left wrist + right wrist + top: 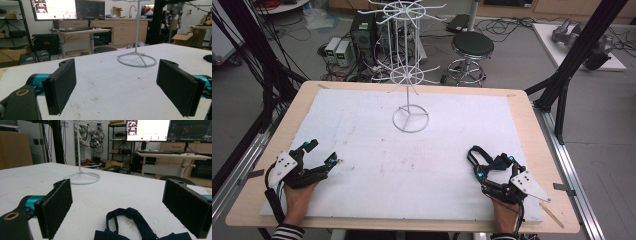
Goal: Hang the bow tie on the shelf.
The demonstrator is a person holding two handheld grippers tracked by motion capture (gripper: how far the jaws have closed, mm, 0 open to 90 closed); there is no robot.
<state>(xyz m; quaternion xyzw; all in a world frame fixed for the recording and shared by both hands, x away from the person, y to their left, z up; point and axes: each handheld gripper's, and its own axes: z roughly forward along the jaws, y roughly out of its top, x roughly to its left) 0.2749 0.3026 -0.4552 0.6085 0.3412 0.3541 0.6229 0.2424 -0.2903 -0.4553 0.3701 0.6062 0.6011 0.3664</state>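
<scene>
Your left hand-held gripper [322, 152] rests low on the left side of the surface [422, 165], near the front edge. Its two black jaws stand wide apart, and nothing is between them. In the left gripper view the hand-held gripper [117, 85] looks across the bare white board toward the white wire stand [137, 58].

Your right hand-held gripper [489, 162] rests on the right side of the surface, also near the front edge. Its jaws are wide apart too. A dark blue fabric strap [477, 156] lies on the board right at this gripper. In the right gripper view the hand-held gripper [117, 207] has the strap [135, 220] lying flat between its two jaws. The strap makes a loop, and I cannot tell if either jaw touches it.

The white wire stand [410, 75] is upright at the middle of the far side of the surface, well apart from both of your hands. It has a round ring for a foot, a thin pole, and rings of little hooks higher up.

A thin wooden stick [552, 215] lies on the front right corner, just beside your right hand.
</scene>
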